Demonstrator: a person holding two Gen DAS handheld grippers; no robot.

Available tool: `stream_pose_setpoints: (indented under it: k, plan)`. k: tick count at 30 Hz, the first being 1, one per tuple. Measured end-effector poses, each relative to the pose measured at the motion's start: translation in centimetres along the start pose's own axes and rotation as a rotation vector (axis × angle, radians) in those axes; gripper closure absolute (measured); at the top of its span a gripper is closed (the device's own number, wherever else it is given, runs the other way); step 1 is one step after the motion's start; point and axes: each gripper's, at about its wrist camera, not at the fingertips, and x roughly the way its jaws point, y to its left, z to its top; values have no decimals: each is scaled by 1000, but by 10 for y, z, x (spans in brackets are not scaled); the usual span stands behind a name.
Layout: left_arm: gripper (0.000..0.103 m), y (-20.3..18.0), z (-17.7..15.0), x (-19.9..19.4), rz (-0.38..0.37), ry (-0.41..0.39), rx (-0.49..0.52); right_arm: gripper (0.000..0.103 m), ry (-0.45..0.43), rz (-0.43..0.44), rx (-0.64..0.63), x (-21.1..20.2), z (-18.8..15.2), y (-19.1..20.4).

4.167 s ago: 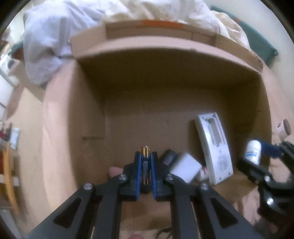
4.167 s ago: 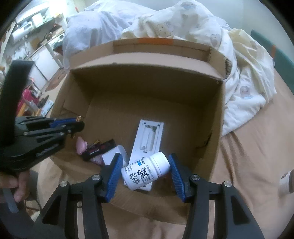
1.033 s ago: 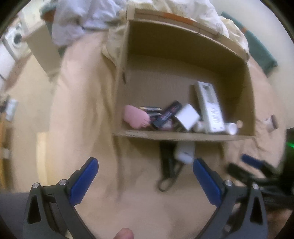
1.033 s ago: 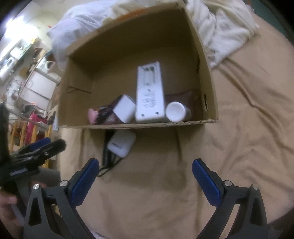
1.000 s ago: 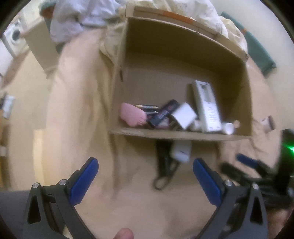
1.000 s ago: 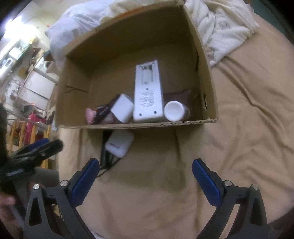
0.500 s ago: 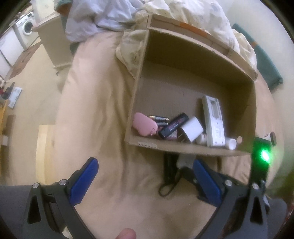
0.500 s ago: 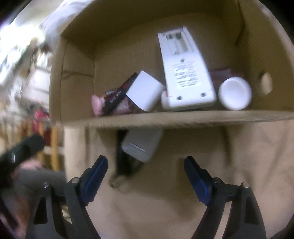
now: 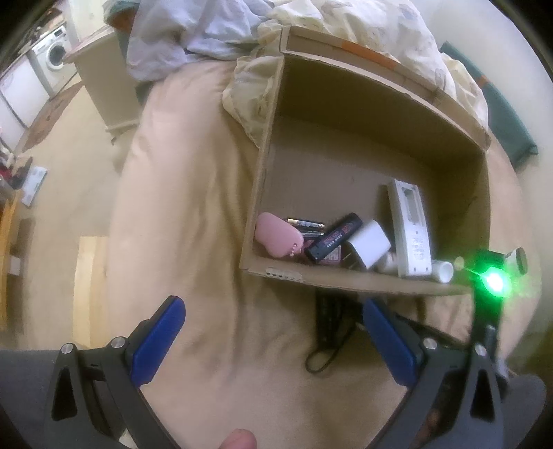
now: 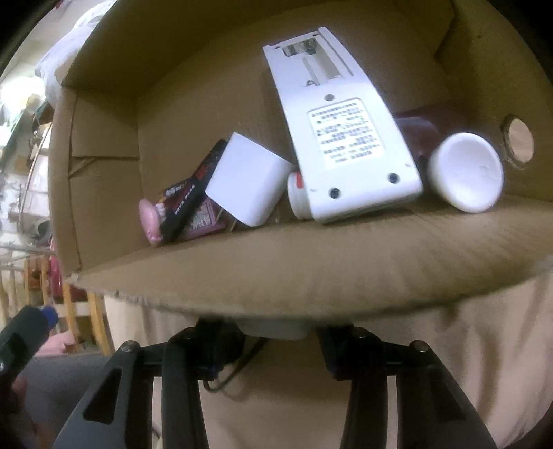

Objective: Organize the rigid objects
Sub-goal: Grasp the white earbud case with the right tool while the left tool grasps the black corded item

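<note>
A cardboard box point(image 9: 345, 279) lies on the bed and holds a white remote point(image 10: 342, 124), a white plug block point(image 10: 249, 179), a white pill bottle point(image 10: 466, 172), a black stick point(image 9: 333, 236), a pink pouch point(image 9: 278, 236) and batteries point(image 9: 306, 223). A white charger point(image 10: 273, 330) with a black cable point(image 9: 328, 331) lies on the bedsheet just in front of the box. My right gripper point(image 10: 276, 331) reaches under the box's front wall and its jaws stand on either side of the charger; contact is hidden. My left gripper point(image 9: 273, 338) is wide open and empty, held back over the sheet.
A rumpled duvet point(image 9: 345, 31) lies behind the box. A small white item point(image 9: 520, 260) lies right of the box. The bed's left edge drops to the floor point(image 9: 62, 165). A cabinet point(image 9: 103, 79) stands at far left. The right gripper's green light point(image 9: 494, 283) glows.
My right gripper moved down and forward to the charger and narrowed around it. My left gripper drew back and left, still open. Earlier the battery and pill bottle were let go into the box.
</note>
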Motion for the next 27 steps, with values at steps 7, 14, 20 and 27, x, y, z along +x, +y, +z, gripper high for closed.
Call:
stream_pose_setpoints:
  k: [7, 14, 20, 27]
  plan:
    - [1, -7, -9, 15, 22, 41, 37, 58, 1, -9, -63, -41, -19, -22]
    - [1, -30, -18, 33, 24, 73, 109, 80, -81, 41, -23, -93, -51, -58]
    - [1, -45, -25, 49, 47, 97, 157, 80, -147, 32, -8, -93, -50, -59]
    - [6, -57, -26, 66, 50, 125, 185, 81, -141, 16, -34, -96, -42, -61]
